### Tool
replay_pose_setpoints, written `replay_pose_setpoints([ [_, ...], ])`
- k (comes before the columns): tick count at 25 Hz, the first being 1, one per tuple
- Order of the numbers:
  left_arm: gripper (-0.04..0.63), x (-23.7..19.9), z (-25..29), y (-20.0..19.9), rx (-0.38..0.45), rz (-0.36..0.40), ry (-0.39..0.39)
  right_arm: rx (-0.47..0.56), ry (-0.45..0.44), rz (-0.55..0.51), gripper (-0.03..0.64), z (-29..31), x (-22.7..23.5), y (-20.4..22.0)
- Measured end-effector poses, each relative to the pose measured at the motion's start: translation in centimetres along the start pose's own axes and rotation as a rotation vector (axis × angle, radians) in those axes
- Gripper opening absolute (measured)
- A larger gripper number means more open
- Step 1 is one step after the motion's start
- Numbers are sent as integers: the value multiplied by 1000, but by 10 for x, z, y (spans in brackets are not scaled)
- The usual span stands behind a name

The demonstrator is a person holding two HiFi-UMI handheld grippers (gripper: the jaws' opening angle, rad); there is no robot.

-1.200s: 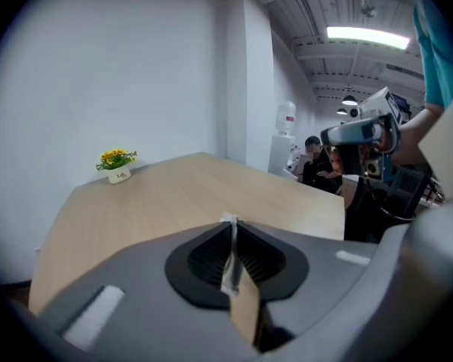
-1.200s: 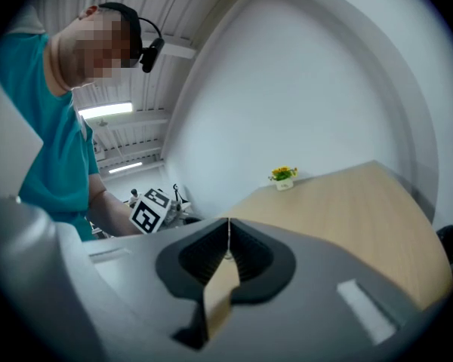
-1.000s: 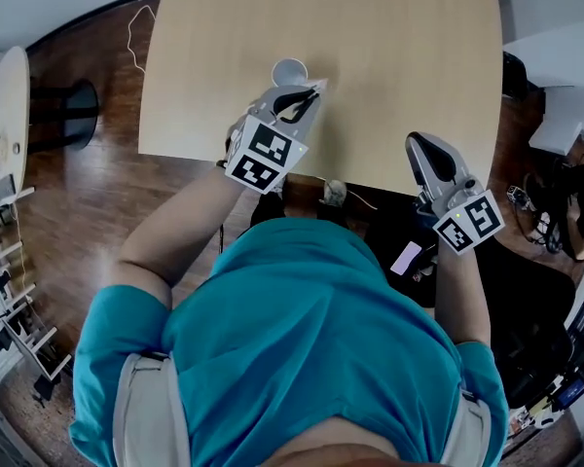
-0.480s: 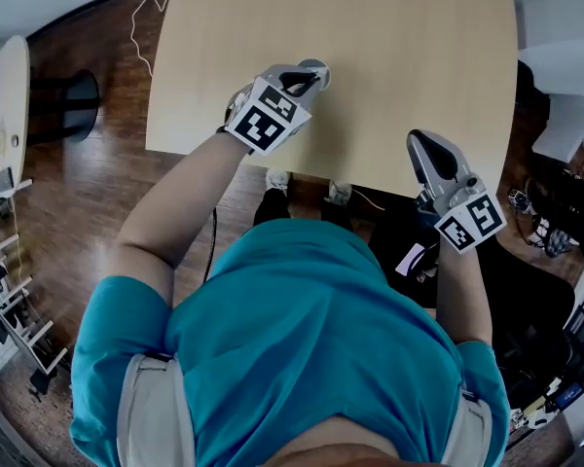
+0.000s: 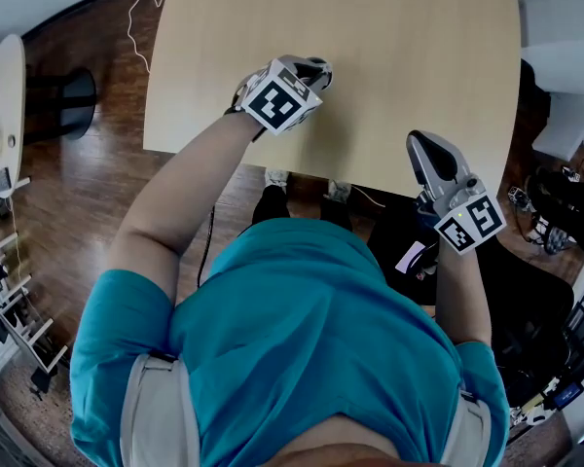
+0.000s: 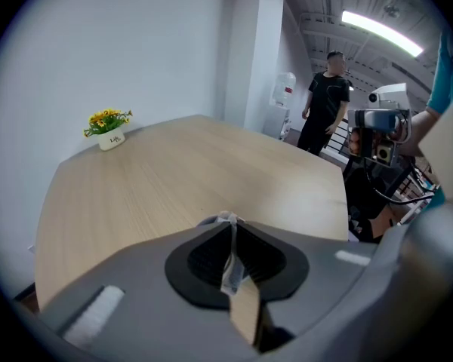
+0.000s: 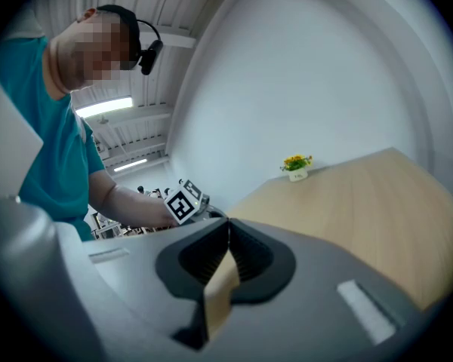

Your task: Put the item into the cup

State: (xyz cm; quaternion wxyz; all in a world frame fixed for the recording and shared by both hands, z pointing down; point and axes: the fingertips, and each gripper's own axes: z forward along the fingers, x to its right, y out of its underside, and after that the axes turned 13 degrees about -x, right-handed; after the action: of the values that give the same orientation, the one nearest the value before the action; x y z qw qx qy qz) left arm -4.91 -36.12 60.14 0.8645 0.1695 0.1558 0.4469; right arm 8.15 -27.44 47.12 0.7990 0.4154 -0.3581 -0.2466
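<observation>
Left gripper view: left gripper [image 6: 227,225] nips a thin white item [image 6: 230,266] at its tips, ready for the cup; right gripper [image 7: 226,228], jaws together and empty, waits aside.

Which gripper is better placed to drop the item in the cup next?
Left. Its jaws are shut on a thin pale item, and the left gripper hangs over the table. The right gripper, shut and empty, is at the table's near edge.
</observation>
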Motion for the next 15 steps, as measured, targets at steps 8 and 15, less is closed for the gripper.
replay_pose_setpoints([
  [8,29,-5,22,15,-123,34,10,6,-6,3,2,-1,1,-3],
  [15,37,-7,26,12,-116,52,-5,11,-6,6,2,-2,2,-5],
])
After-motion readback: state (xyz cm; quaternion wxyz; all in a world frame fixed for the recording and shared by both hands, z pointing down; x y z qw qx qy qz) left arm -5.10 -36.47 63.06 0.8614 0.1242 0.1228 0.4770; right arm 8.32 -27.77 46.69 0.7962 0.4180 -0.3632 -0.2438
